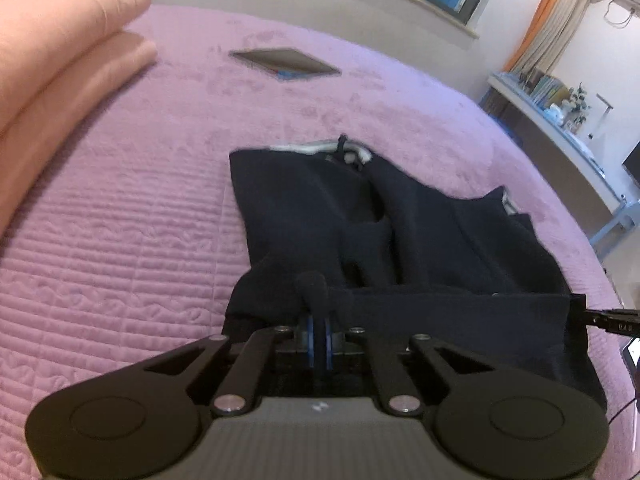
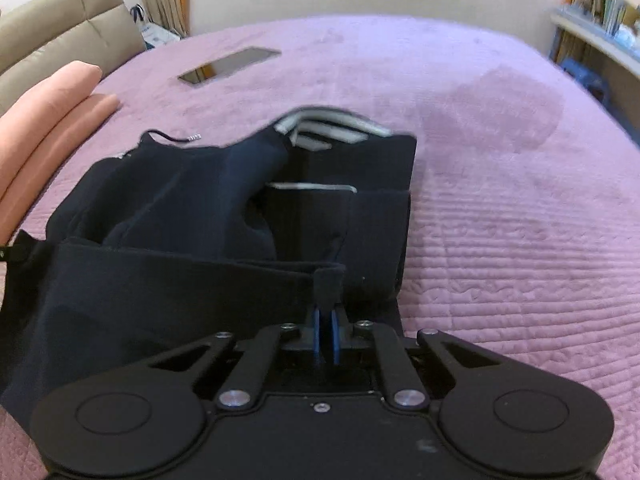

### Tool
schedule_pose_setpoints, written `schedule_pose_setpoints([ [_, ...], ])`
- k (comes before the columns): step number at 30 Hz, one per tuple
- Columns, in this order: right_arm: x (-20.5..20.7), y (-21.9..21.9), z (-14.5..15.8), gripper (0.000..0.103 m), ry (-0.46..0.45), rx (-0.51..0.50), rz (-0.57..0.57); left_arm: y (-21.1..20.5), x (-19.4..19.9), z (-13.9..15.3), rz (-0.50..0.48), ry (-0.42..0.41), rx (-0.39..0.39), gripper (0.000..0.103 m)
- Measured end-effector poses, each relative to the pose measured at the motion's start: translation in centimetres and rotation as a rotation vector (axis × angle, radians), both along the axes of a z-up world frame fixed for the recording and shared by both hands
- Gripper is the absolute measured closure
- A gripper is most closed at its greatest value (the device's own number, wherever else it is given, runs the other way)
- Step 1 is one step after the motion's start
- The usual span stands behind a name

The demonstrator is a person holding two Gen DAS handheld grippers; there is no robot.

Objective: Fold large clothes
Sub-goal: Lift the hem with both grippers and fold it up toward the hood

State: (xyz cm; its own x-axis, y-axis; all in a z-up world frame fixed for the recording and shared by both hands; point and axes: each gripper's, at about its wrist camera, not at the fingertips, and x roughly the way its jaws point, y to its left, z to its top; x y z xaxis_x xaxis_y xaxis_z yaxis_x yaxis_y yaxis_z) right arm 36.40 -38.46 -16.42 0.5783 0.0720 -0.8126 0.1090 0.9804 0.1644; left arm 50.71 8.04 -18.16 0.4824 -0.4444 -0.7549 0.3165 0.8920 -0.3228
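A dark navy garment (image 1: 400, 240) with white trim at its far end lies partly folded on the pink quilted bed; it also shows in the right wrist view (image 2: 200, 220). My left gripper (image 1: 319, 320) is shut on the garment's near edge at its left corner. My right gripper (image 2: 326, 312) is shut on the same near edge at its right corner. The edge hangs stretched between the two, lifted a little above the bed. The tip of the right gripper (image 1: 600, 318) shows at the right of the left wrist view.
The pink bedspread (image 1: 120, 220) spreads all round. A peach pillow (image 1: 60, 60) lies at the left, also seen in the right wrist view (image 2: 48, 112). A dark tablet (image 1: 286, 62) lies beyond the garment (image 2: 228, 66). A shelf with books (image 1: 560, 100) stands at the right.
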Motion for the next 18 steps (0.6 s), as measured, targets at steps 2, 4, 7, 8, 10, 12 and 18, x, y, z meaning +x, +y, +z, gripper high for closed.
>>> schedule_pose_setpoints([
  [2, 1.0, -0.8, -0.5, 0.079, 0.016, 0.032, 0.015, -0.1, 0.7, -1.0, -0.009, 0.027, -0.016, 0.094],
  [4, 1.5, -1.2, -0.8, 0.067, 0.023, 0.048, 0.037, -0.3, 1.3, -1.5, -0.009, 0.038, -0.008, 0.088],
  [7, 2.0, -1.2, -1.4, 0.065, 0.037, 0.051, 0.072, -0.3, 1.6, -2.0, -0.007, 0.056, -0.023, 0.083],
  [8, 2.1, -1.2, -1.6, 0.065, 0.042, 0.057, 0.073, -0.3, 1.7, -2.1, -0.006, 0.063, -0.033, 0.082],
  [10, 2.2, -1.2, -2.0, 0.065, 0.049, 0.069, 0.062, -0.4, 1.9, -2.6, 0.010, 0.074, -0.034, 0.081],
  [12, 1.8, -0.9, -1.6, 0.088, 0.033, 0.045, 0.057, -0.6, 1.8, -2.7, 0.014, 0.079, -0.046, 0.086],
  [18, -1.1, 1.0, 2.3, 0.096, -0.079, -0.069, 0.065, -1.3, -0.5, 0.7, 0.039, -0.029, -0.034, 0.097],
])
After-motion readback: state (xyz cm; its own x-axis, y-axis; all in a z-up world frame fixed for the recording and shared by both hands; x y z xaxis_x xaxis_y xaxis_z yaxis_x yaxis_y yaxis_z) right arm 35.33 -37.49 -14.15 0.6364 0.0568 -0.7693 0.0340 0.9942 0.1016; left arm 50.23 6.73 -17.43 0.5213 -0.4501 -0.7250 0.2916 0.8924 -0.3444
